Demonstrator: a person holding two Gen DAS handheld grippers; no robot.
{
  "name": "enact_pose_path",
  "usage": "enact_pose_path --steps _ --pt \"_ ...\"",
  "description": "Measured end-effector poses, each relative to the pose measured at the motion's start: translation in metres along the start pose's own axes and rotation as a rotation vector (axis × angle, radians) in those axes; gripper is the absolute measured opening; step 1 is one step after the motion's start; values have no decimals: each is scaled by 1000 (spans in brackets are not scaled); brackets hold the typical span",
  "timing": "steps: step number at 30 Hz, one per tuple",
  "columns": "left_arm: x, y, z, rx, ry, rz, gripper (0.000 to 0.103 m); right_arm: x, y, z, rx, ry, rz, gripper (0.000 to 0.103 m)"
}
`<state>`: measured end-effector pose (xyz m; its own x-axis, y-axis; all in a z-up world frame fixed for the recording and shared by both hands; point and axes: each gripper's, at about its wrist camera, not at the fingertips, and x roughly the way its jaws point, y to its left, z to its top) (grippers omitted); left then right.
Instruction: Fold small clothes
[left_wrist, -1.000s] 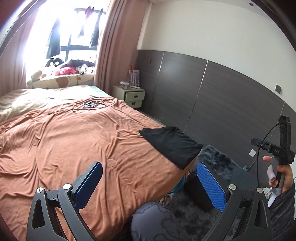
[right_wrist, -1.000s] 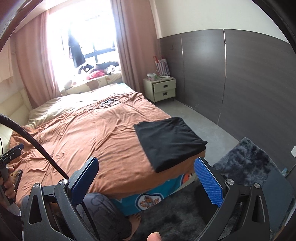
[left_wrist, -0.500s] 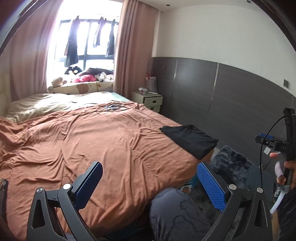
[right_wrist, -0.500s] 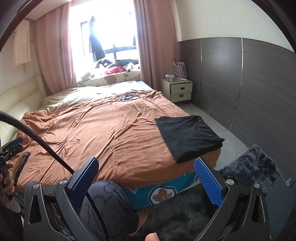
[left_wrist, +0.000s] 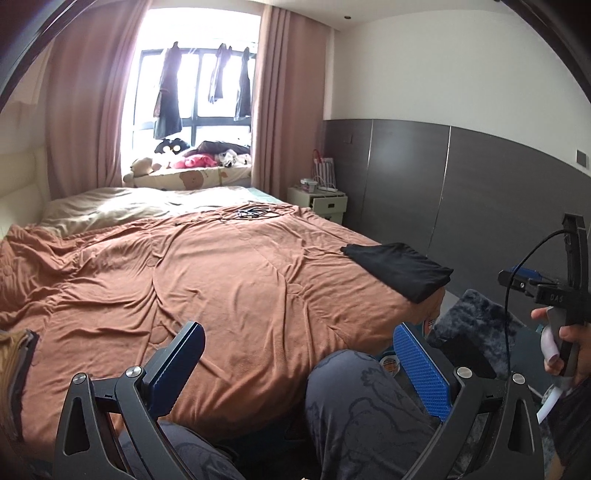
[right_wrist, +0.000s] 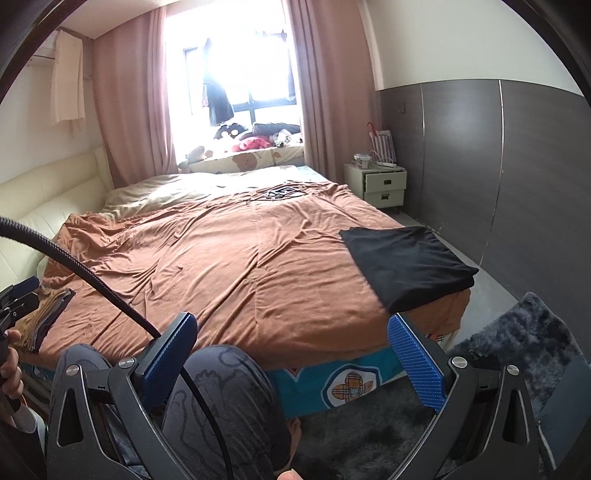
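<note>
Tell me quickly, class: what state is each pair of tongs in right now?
Left tongs: open, holding nothing.
Right tongs: open, holding nothing.

A soft, matt rust-brown cloth bedspread (right_wrist: 229, 266) lies creased. The folded black cloth garment (right_wrist: 406, 262) looks smooth and matt. Blue ribbed rubbery pads line the matt black plastic fingers (left_wrist: 421, 369). The dark grey shaggy rug (right_wrist: 517, 343) looks fluffy.
</note>
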<state>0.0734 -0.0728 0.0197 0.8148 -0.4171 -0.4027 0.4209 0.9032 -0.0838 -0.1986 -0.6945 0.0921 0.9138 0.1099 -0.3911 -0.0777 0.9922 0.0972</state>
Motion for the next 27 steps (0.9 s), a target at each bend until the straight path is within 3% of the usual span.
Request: enact_pose_path --steps 16,27 --pt "16 -1 -32 -5 5 41 103 17 23 -50 112 26 0 103" --pt "20 4 -35 -15 7 70 103 23 43 -53 87 37 -26 103"
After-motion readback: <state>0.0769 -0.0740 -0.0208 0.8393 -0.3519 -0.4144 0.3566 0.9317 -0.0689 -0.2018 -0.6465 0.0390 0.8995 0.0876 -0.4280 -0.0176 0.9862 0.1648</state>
